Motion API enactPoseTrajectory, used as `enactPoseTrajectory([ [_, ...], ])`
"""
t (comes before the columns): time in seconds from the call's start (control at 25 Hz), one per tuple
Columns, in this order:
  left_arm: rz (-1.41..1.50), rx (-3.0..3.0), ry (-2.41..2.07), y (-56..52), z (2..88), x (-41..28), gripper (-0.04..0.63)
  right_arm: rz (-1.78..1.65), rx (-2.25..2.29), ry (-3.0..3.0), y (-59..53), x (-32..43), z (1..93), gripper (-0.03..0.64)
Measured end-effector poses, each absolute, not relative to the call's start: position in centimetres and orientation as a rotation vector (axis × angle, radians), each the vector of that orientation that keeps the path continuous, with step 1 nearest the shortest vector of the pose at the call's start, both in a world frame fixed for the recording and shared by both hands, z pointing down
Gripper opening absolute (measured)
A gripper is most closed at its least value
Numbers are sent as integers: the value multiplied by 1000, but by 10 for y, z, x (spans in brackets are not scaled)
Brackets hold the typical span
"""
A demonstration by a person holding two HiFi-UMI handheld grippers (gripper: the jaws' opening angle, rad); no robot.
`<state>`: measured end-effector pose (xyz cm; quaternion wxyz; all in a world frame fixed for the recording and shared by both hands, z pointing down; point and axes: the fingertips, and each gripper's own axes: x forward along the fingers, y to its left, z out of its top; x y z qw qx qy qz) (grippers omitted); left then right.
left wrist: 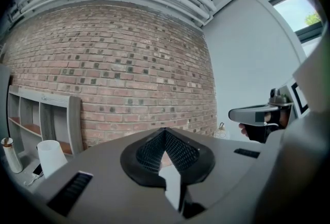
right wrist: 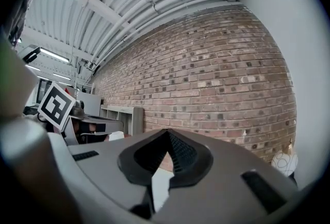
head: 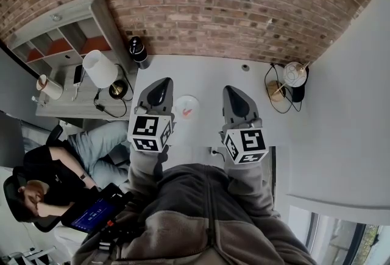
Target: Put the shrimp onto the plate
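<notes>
On the white surface [head: 207, 75], a small white plate [head: 190, 100] sits between the two grippers, just right of the left one. The orange shrimp [head: 186, 113] lies on it, toward its near edge. The left gripper [head: 160, 84] and right gripper [head: 234, 92] are held side by side, pointing toward the far brick wall [head: 219, 2]. Each gripper's own view shows its jaws closed tip to tip with nothing between them and only brick beyond. Neither gripper touches the plate or the shrimp.

At the far left edge of the surface stands a black cylinder [head: 138, 50], with a white-shaded lamp [head: 100, 67] on the lower desk beside it. A round globe lamp [head: 294, 74] stands at the far right. A seated person [head: 55, 175] is at the near left.
</notes>
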<state>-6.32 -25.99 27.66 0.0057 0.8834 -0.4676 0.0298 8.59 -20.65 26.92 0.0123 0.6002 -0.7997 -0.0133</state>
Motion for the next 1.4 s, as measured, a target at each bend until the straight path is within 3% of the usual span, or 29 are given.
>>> enactPoseTrajectory([
  [1.4, 83, 2809, -1444, -258, 264, -53, 5, -74, 1898, -2480, -202, 88, 261, 0],
])
